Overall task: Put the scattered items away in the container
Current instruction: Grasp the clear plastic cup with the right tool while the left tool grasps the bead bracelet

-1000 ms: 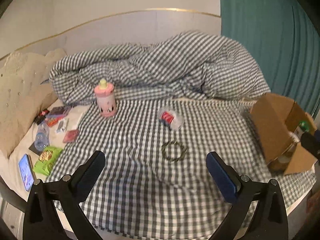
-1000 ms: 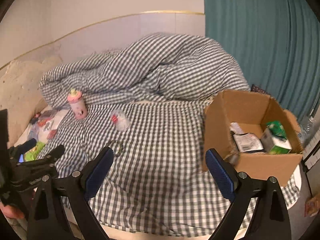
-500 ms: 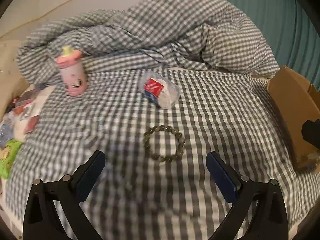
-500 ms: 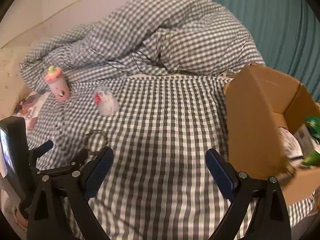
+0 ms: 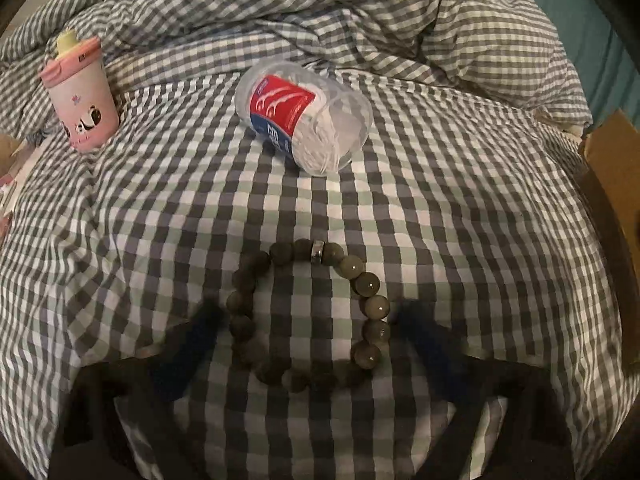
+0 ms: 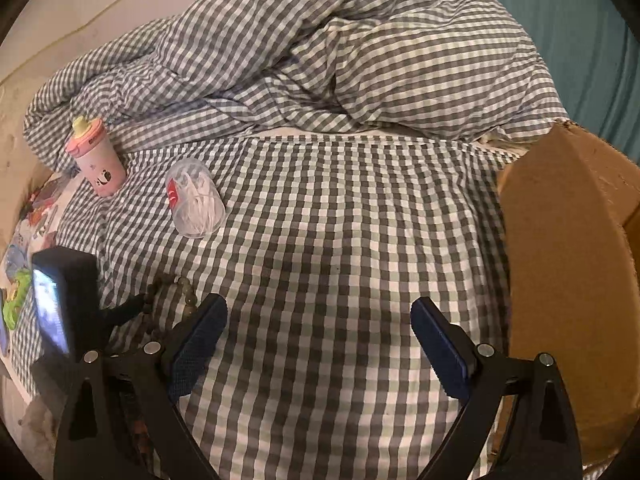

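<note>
I am looking at soft, matt woven checked cloth (image 5: 440,184) covering the bed. The bracelet (image 5: 308,312) is showing smooth, glossy stone-like beads and one shiny metal ring. The small jar (image 5: 304,116) is gleaming as clear plastic with a slick paper-like label. The pink cup (image 5: 82,108) is looking like smooth matt plastic. The box (image 6: 568,280) is showing rough, dull brown cardboard.

A home bedroom: bed with gingham sheet (image 6: 340,240), rumpled duvet (image 6: 340,60), teal curtain (image 6: 580,20).
</note>
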